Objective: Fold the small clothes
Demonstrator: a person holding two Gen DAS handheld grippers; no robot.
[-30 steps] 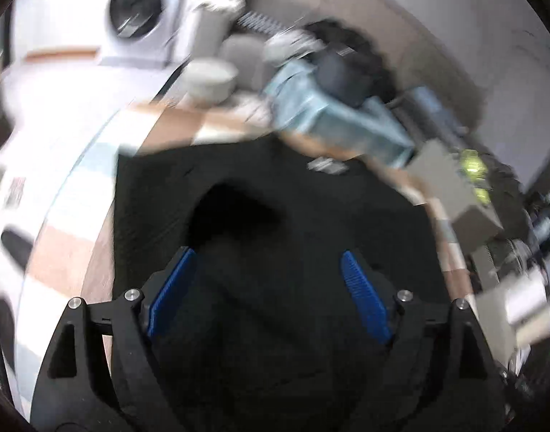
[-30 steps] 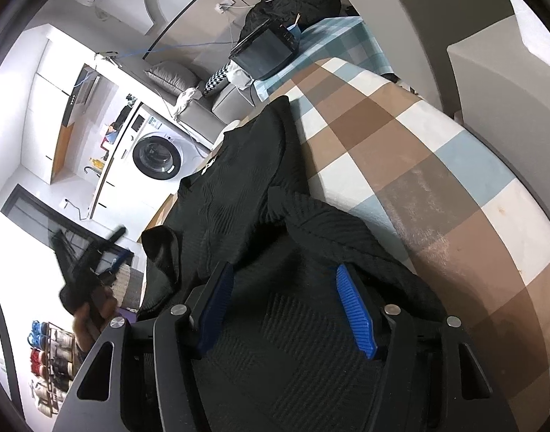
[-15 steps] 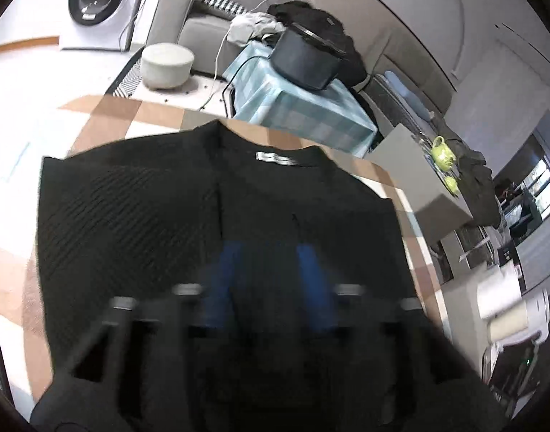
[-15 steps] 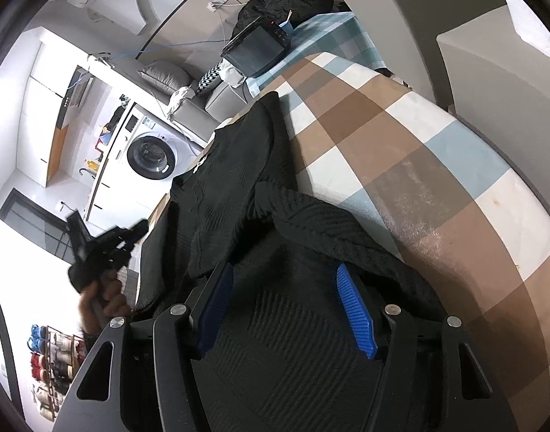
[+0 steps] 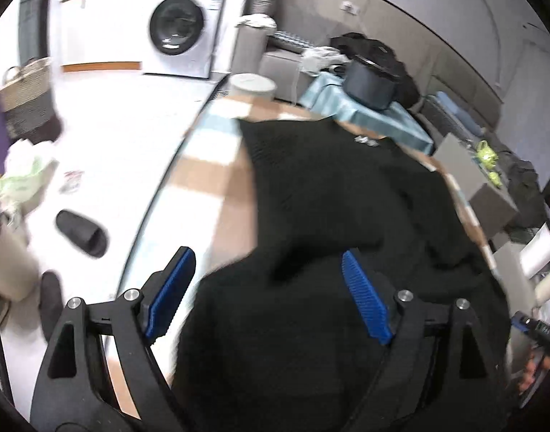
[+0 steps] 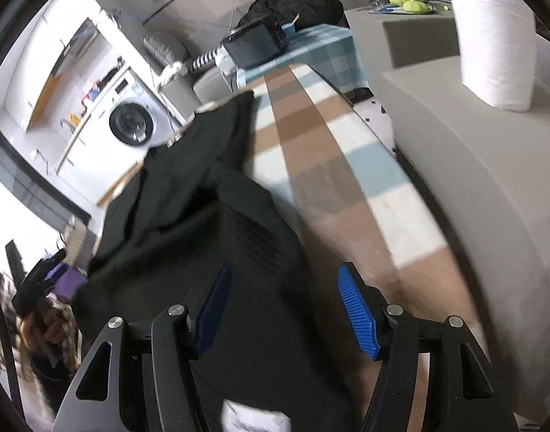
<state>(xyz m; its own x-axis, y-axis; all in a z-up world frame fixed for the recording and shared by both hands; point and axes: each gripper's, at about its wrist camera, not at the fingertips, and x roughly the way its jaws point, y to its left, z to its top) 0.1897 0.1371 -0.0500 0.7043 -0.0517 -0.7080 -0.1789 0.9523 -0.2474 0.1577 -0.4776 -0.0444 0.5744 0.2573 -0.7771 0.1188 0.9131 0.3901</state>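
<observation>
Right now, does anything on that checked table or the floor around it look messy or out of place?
Yes. The black knitted sweater lies rumpled on the brown, white and blue checked tablecloth, one part flopped over in a loose ridge rather than folded flat. On the white floor, a single dark slipper lies loose by the table's edge.

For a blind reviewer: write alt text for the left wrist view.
The left gripper hangs open, its blue pads wide apart, over the near edge of a black knit sweater lying on a checked tablecloth. Beyond are a washing machine, a woven basket and a dark slipper on the white floor.
</observation>
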